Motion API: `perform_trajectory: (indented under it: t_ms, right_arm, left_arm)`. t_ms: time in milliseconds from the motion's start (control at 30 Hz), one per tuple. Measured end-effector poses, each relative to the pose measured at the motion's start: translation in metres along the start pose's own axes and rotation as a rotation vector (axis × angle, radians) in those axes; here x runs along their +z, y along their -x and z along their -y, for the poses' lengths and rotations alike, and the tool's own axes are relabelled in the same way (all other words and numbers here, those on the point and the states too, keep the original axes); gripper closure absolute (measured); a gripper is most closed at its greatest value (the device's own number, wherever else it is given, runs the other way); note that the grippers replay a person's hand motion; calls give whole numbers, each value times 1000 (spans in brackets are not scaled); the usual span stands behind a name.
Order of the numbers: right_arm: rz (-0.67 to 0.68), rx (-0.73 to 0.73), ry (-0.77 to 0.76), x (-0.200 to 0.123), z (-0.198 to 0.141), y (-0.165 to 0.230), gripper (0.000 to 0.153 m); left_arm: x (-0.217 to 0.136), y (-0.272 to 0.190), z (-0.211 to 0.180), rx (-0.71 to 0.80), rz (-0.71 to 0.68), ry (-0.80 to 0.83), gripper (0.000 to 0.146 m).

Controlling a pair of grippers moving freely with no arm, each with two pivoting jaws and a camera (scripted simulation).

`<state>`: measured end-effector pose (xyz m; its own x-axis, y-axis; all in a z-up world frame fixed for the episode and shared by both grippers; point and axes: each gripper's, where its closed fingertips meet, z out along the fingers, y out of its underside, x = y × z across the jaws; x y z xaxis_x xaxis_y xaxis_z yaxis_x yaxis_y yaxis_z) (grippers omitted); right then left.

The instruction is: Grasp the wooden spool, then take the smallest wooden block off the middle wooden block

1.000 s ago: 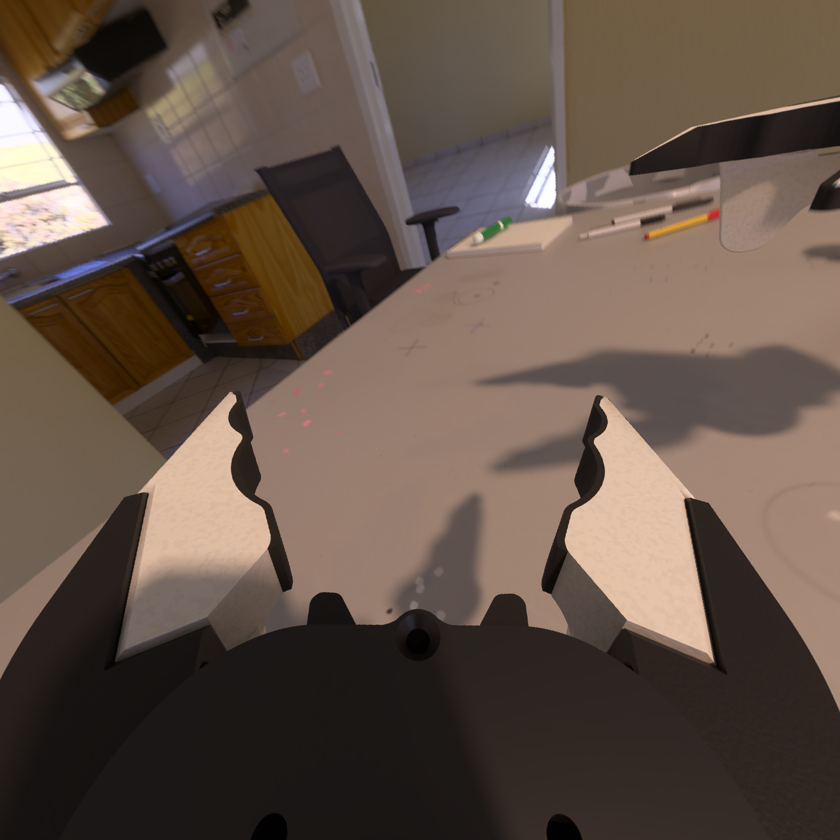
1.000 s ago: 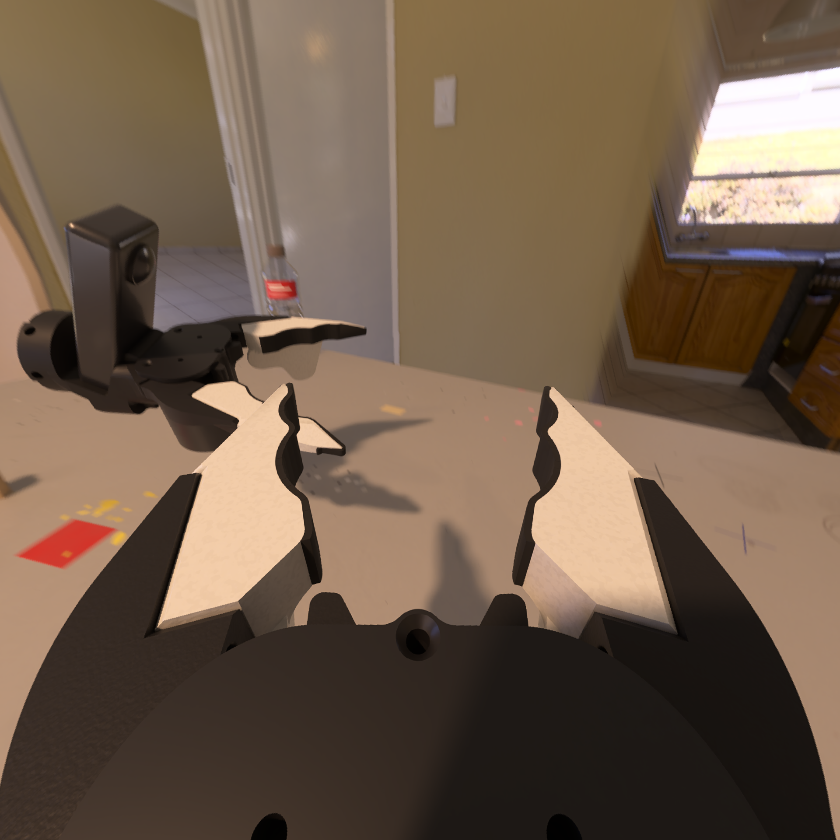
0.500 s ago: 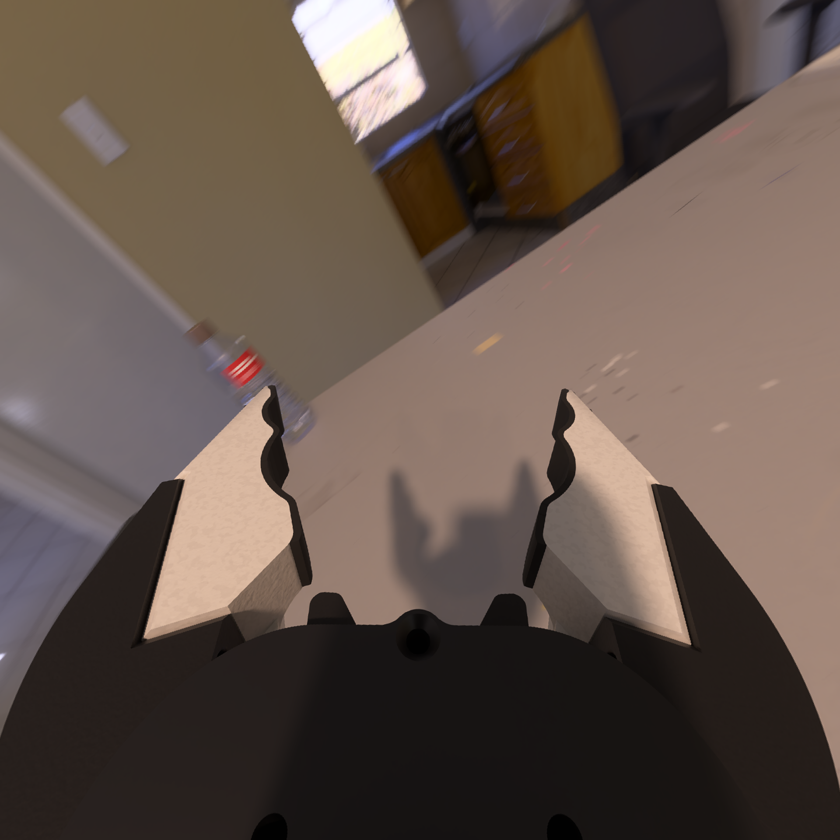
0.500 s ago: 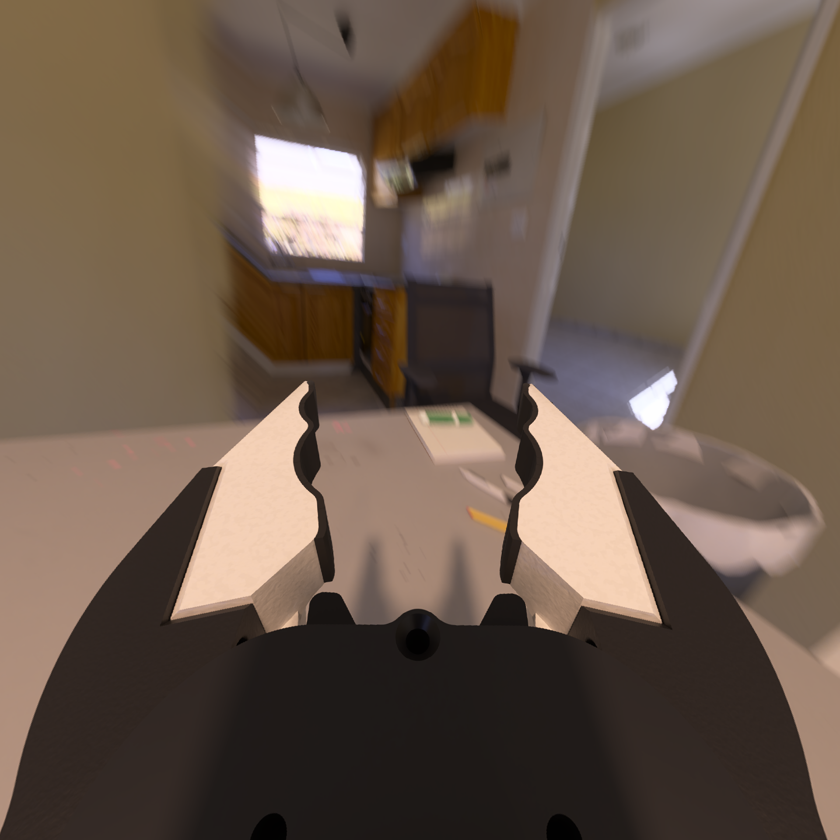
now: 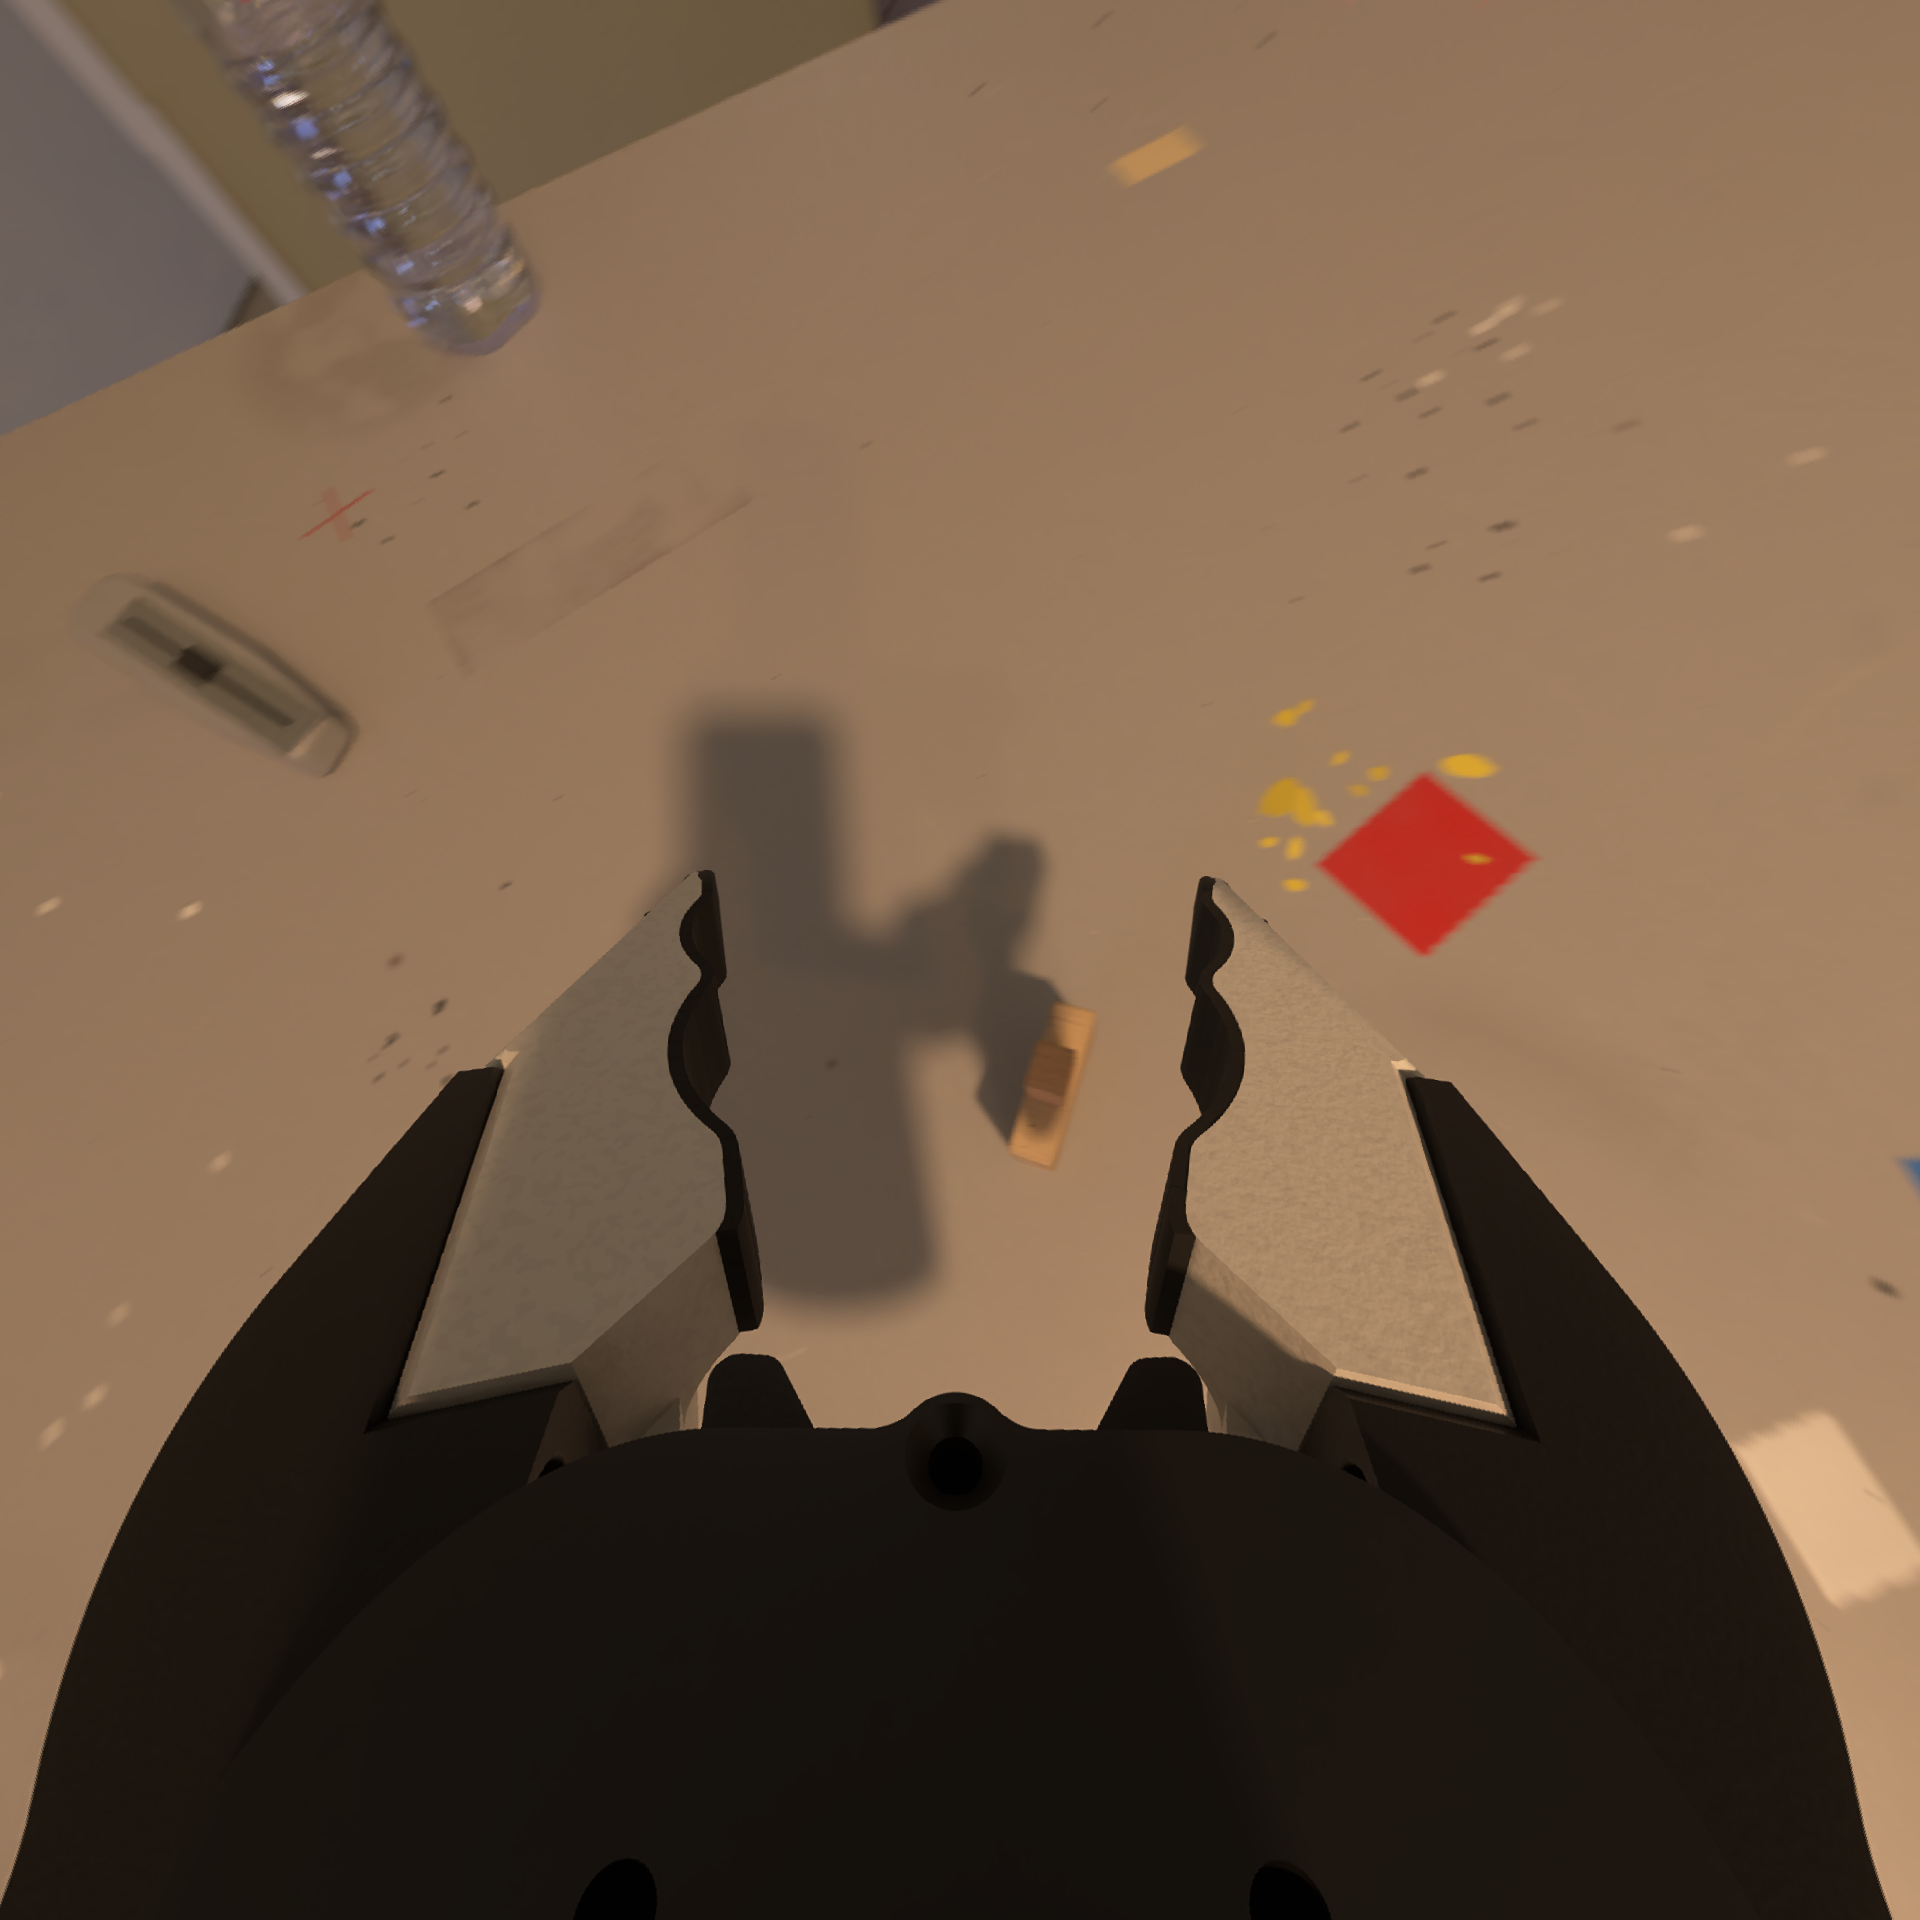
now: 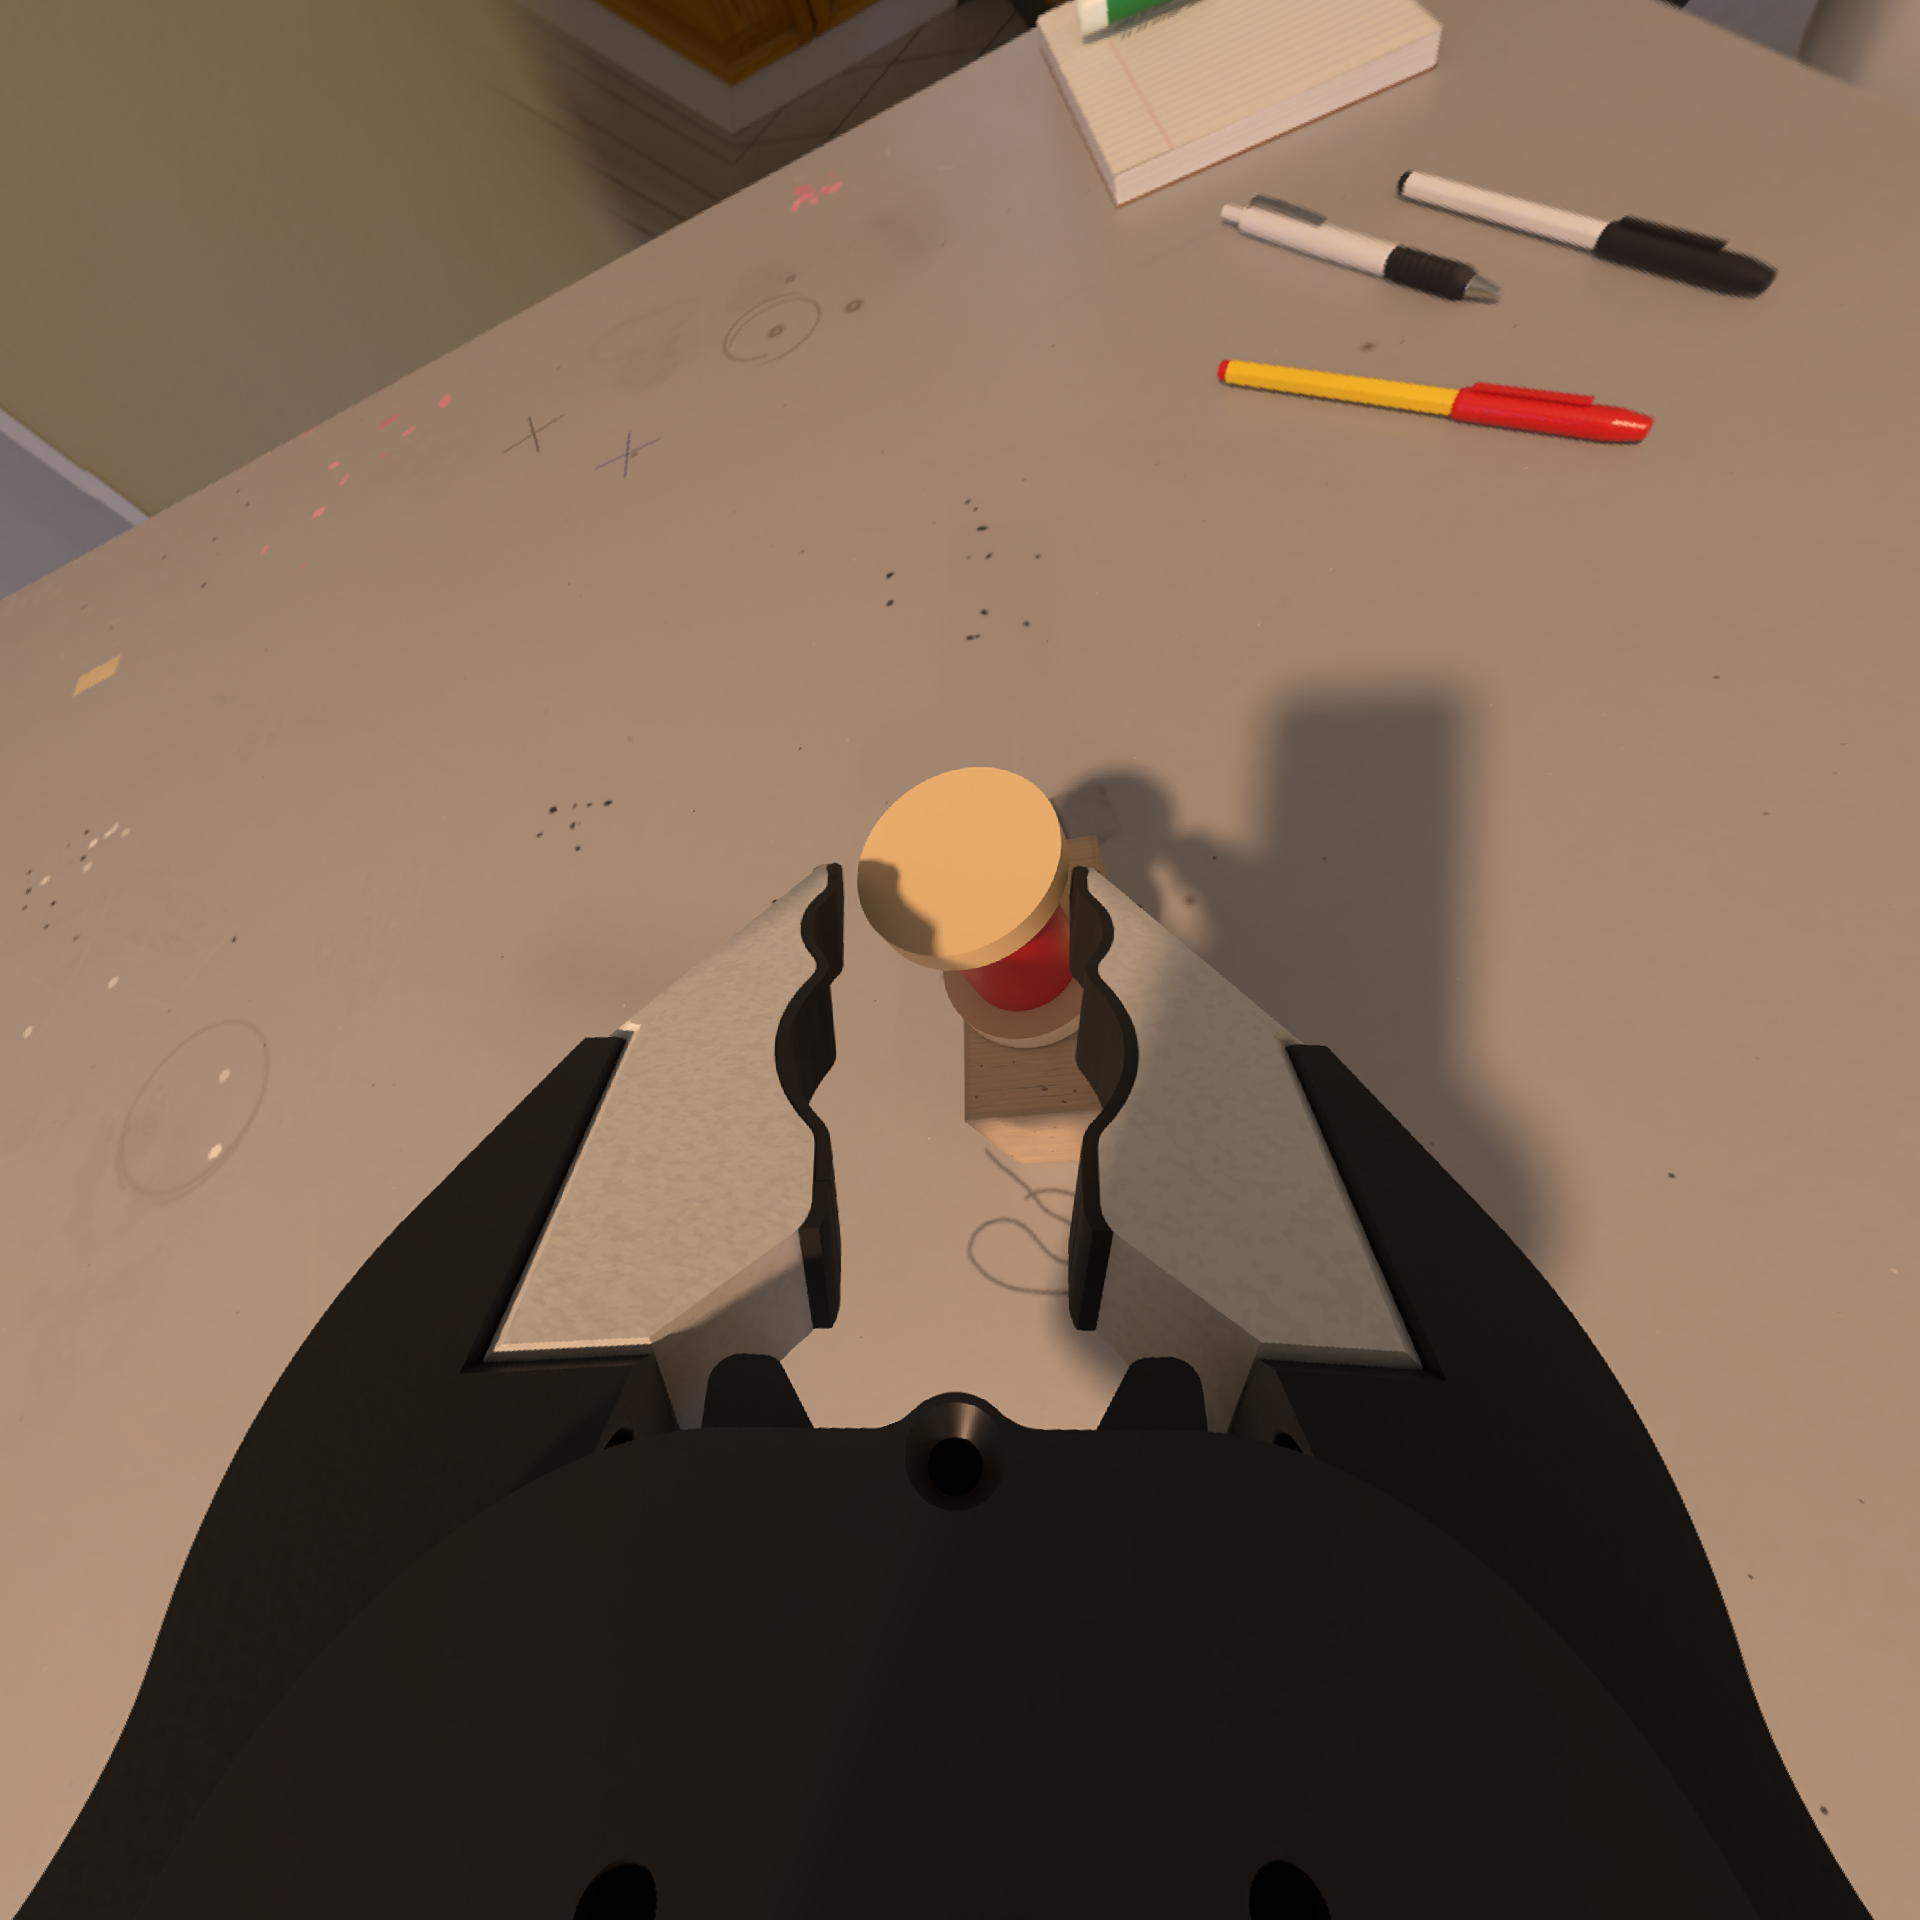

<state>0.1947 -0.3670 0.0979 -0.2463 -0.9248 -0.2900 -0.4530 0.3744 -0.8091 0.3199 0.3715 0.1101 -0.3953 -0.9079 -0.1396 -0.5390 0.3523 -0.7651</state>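
Note:
In the right wrist view, the wooden spool (image 6: pixel 961 862), with a round wooden top and red thread, stands on a pale wooden block (image 6: pixel 1023 1101). My right gripper (image 6: pixel 956 883) straddles the spool with its jaws narrowed. The right finger is at the spool's side and a thin gap shows on the left. In the left wrist view, a small wooden block (image 5: pixel 1051 1070) lies on a flatter pale wooden block (image 5: pixel 1039 1138) on the table. My left gripper (image 5: pixel 951 883) is open and empty above them, the blocks showing between its fingers, nearer the right one.
A clear plastic bottle (image 5: pixel 384 177) stands near the table edge, with a pale flat device (image 5: pixel 213 675) and a red square patch (image 5: pixel 1425 860) on the table. A notepad (image 6: pixel 1236 83), two black-and-white pens (image 6: pixel 1361 249) and a yellow-red pen (image 6: pixel 1434 400) lie beyond the spool.
Both views have swung from looking across the room to looking down on the table. The right jaws have narrowed and now sit around the spool. The blocks have come into the left view.

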Motion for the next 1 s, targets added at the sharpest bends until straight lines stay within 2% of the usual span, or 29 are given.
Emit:
perform_trajectory:
  t_ms: [33, 100, 133, 233, 300, 400, 567, 733, 900, 1000]
  right_arm:
    - [6, -2, 10, 1, -1, 1, 111]
    - [-3, -31, 20, 1, -1, 1, 112]
    - [-9, -45, 26, 1, -1, 1, 112]
    - [-21, -61, 44, 3, -1, -1, 112]
    - [-42, -86, 60, 4, -1, -3, 112]
    - [-77, -134, 76, 5, -2, -7, 111]
    - [-51, -224, 70, 3, -3, -5, 111]
    - [20, -331, 101, 6, -8, 13, 111]
    - [63, -355, 103, 13, -5, 23, 111]
    - [83, -379, 108, 20, -5, 36, 111]
  left_arm:
    - [-4, -6, 4, -6, -52, -27, 55]
    - [-16, -24, 13, -34, -244, -105, 53]
    - [-18, -25, 12, -61, -286, -109, 52]
    - [-3, -8, -20, 37, -116, 102, 53]
    - [8, -8, -42, 131, -73, 244, 68]
    - [17, -8, -60, 235, -36, 325, 93]
    - [19, -20, -65, 311, -107, 265, 134]
    - [8, -33, -62, 408, -155, 190, 136]
    - [-15, -53, -58, 437, -270, 96, 137]
    - [-29, -68, -58, 516, -323, 52, 136]
